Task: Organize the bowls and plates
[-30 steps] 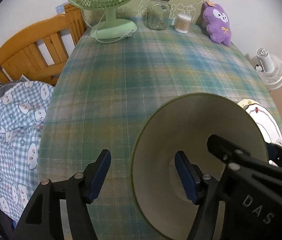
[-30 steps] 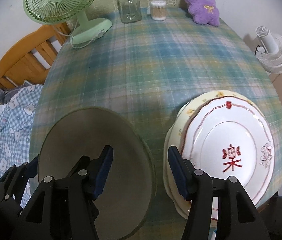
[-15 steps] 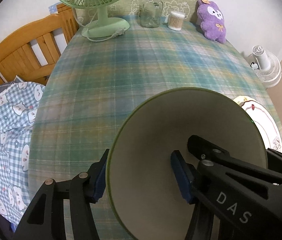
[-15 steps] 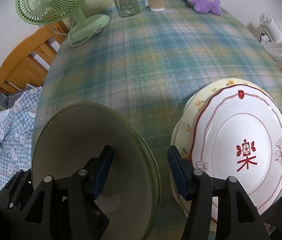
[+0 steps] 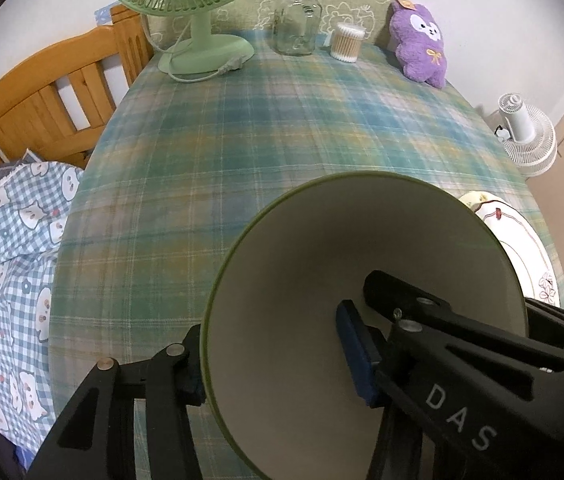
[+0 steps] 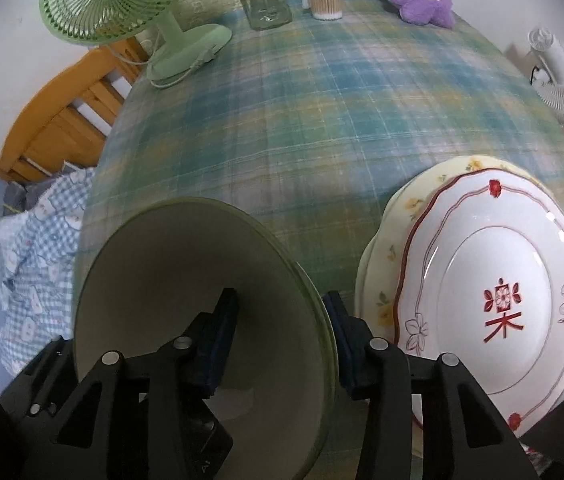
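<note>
Got a green-rimmed bowl (image 5: 322,280) parked at the near edge of the table (image 5: 282,140), a bit left of the near right corner. Stacked plates (image 6: 482,280) right beside it in that corner: white with a red motif on top, yellow floral underneath.

Straddling the bowl's left wall with the left tool (image 5: 271,354): one finger outside the rim, the other down inside. Jaws closing, but not pinching yet, with the inner pad well off the wall.

Same deal on the opposite side with the right tool (image 6: 279,320): one finger inside, the other squeezed between the rim and the plate stack, looking like it touches the rim. Closing too, wall between the pads, inner pad not on it. So no real grip on either side so far.

Both pointing steeply down at the table, mirror-image across the bowl. No long axis to fuss over on a round bowl.

Probably all hinges on each wall sitting squarely between its pads before any lift. Can't tell whether that doubled edge on the plate side means two nested bowls.
</note>
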The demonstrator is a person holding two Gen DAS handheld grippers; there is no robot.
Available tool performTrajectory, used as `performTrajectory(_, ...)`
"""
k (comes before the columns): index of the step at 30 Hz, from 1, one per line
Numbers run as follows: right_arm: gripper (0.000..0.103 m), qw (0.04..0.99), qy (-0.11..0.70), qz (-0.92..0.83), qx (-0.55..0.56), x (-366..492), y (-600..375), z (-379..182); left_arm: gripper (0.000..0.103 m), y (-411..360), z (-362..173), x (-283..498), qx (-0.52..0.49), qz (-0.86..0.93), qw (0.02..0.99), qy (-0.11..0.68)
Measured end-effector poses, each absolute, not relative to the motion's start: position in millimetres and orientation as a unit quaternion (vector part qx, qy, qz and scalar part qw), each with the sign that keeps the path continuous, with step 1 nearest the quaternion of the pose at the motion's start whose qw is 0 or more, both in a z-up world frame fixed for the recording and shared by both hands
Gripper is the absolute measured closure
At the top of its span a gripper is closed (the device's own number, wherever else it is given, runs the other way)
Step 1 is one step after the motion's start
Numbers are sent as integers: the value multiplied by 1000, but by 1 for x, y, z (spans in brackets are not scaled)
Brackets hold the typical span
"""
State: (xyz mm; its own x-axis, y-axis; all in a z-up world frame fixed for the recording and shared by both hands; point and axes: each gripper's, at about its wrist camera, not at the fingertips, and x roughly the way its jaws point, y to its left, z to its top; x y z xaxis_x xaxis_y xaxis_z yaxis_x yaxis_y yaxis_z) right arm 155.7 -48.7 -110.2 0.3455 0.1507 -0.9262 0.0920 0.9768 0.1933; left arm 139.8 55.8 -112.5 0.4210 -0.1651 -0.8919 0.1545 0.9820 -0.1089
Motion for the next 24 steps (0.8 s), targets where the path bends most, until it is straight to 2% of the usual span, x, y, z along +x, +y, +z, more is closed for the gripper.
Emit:
performTrajectory(7, 56, 811, 574, 12, 109, 154, -51, -111, 55, 48, -106, 133, 12, -95, 843, 529)
performTrajectory(24, 56, 828, 552, -4, 100, 145, -56, -70, 56, 54, -69, 131, 2, -104, 854, 510)
